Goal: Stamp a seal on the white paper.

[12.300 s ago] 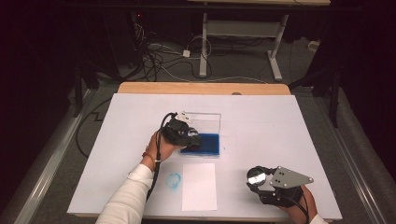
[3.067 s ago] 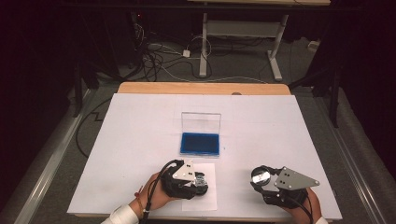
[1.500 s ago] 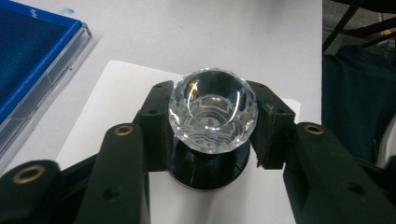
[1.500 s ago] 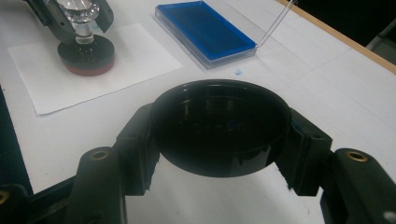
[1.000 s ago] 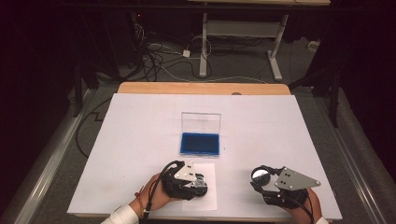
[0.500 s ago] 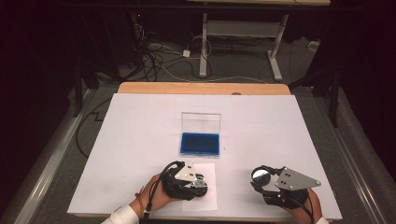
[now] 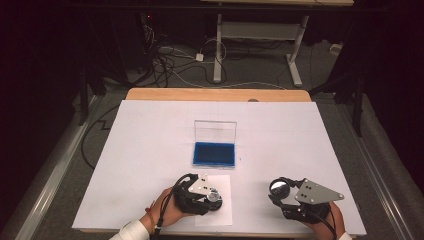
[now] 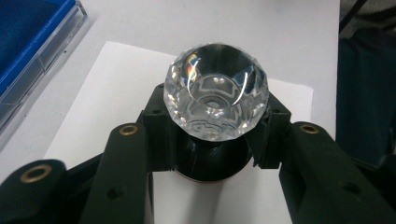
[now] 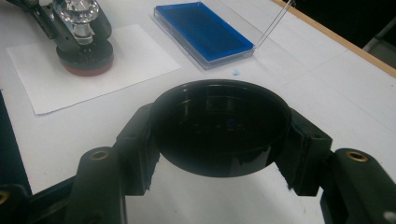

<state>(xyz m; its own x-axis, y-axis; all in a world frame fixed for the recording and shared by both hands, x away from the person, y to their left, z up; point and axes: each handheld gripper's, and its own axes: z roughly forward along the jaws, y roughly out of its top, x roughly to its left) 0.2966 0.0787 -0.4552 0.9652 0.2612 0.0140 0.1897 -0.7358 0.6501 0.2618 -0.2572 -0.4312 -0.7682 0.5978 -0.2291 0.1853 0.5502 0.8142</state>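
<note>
A stamp with a faceted clear knob and a black base stands on a white paper sheet near the table's front edge. My left gripper is shut on the stamp's black body; its jaws have just been closing, with the stamp between them. In the high view the left gripper sits over the paper. My right gripper is shut on a round black cap, held just above the table at the front right. The stamp also shows from the right gripper view.
An open clear case with a blue ink pad lies at the table's middle, its lid standing up behind it. A tiny blue speck marks the white tabletop beside the case. A wooden edge runs along the far side.
Since the oldest frame the left gripper has come back from the ink pad to the paper sheet. Over the last second neither hand visibly moves.
</note>
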